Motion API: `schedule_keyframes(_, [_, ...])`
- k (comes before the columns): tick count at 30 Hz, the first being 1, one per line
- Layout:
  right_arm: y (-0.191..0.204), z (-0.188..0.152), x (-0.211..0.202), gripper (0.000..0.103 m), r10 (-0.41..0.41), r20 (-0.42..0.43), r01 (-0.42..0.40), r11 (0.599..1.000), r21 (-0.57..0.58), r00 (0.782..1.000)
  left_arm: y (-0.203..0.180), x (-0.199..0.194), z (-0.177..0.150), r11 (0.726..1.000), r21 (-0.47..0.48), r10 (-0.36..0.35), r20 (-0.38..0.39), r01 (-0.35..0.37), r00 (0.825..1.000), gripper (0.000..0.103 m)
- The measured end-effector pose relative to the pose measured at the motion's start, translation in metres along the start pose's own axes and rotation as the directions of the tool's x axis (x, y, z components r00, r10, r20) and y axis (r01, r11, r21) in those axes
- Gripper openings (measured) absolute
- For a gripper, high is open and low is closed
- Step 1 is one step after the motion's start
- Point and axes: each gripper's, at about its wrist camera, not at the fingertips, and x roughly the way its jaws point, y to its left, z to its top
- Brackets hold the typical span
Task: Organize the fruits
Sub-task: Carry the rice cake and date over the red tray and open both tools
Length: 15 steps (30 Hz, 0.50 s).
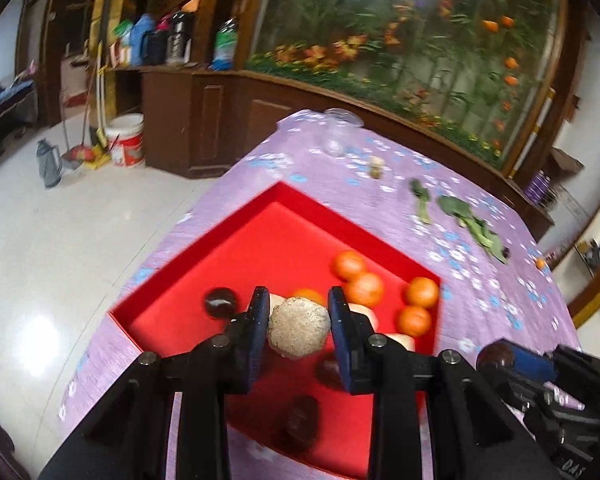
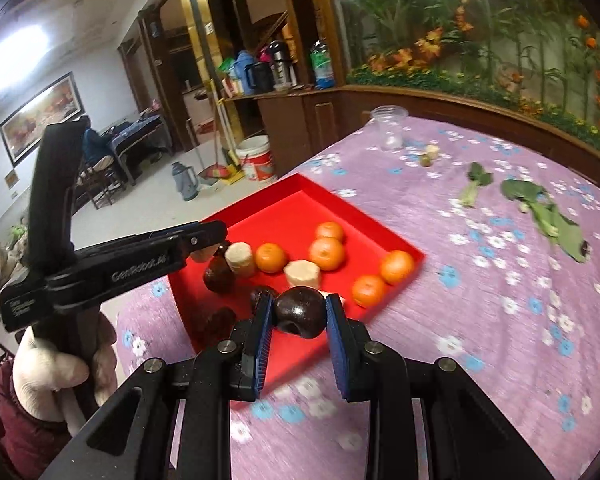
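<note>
a pale rough fruit point(image 1: 298, 330) is clamped in the left gripper point(image 1: 299, 312) above the red tray point(image 1: 204, 248); a dark round fruit point(image 2: 300, 312) is pinched in the right gripper point(image 2: 298, 314) at the tray's near edge, likely for sorting beside the oranges point(image 2: 327, 253).

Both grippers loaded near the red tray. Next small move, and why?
Probably lower the left gripper a little and release its pale speckled round fruit into the red tray: it is already above the tray floor. The right gripper, shut on a dark round fruit, sits at the tray's near edge and can follow.
</note>
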Motion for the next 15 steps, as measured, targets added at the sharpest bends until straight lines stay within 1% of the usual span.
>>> schedule_keyframes(4, [0.010, 0.005, 0.033, 0.029, 0.031, -0.053, -0.031, 0.999, -0.011, 0.998, 0.019, 0.023, 0.009, 1.000, -0.024, 0.016, -0.034, -0.017, 0.999, 0.029])
schedule_keyframes(6, [0.014, 0.003, 0.046, 0.029, 0.044, -0.079, -0.045, 0.999, -0.018, 0.996, 0.025, 0.034, 0.012, 0.999, -0.033, 0.012, -0.053, -0.013, 0.999, 0.029])
schedule_keyframes(10, [0.021, -0.002, 0.067, 0.029, 0.055, -0.130, -0.059, 0.998, -0.032, 0.990, 0.027, 0.051, 0.020, 0.999, -0.033, 0.017, -0.073, -0.019, 0.997, 0.029])
schedule_keyframes(15, [0.023, -0.010, 0.084, 0.029, 0.076, -0.168, -0.080, 0.997, -0.018, 0.983, 0.026, 0.067, 0.027, 0.999, -0.027, 0.027, -0.094, -0.030, 0.995, 0.029])
